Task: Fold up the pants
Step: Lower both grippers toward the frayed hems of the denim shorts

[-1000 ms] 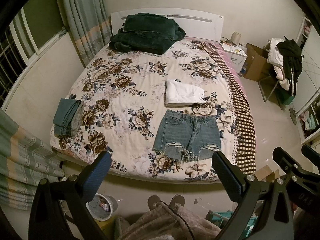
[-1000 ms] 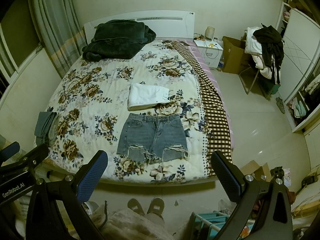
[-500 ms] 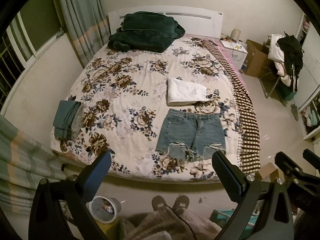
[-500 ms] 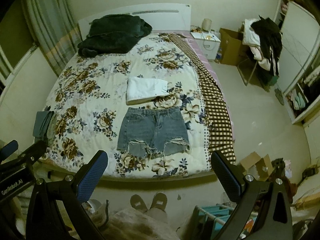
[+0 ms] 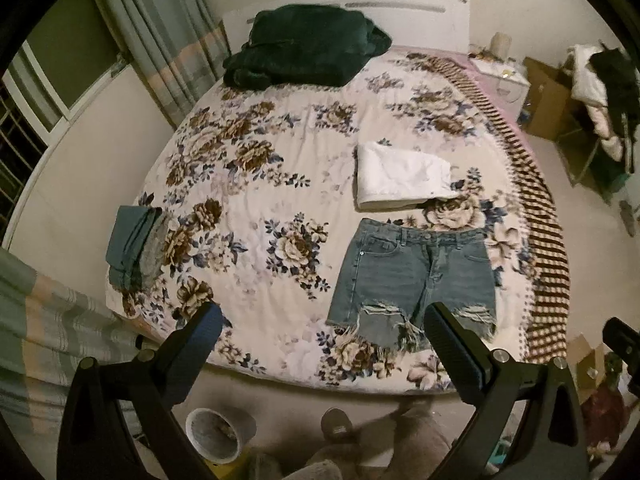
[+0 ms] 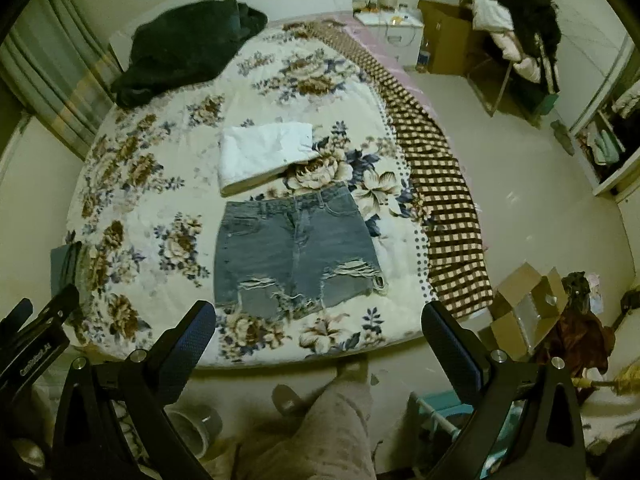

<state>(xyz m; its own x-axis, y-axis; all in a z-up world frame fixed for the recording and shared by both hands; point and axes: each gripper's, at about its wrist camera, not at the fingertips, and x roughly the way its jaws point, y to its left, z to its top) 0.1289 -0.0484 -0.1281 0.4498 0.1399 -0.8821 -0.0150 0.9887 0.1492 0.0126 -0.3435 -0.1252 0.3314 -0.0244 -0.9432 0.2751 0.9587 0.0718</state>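
Observation:
Ripped blue denim shorts lie flat on the floral bedspread near the foot of the bed, waistband away from me; they also show in the right wrist view. My left gripper is open and empty, held above the bed's foot edge, short of the shorts. My right gripper is open and empty, above the bed's near edge just below the shorts' frayed hems. The left gripper's body shows at the lower left of the right wrist view.
A folded white garment lies just beyond the shorts. Folded teal clothes sit at the bed's left edge. A dark green blanket lies by the headboard. A checkered throw drapes the right side. A bucket and cardboard box stand on the floor.
Both grippers have moved forward toward the bed, so the shorts appear larger and nearer. The right view has tilted. Both stay open.

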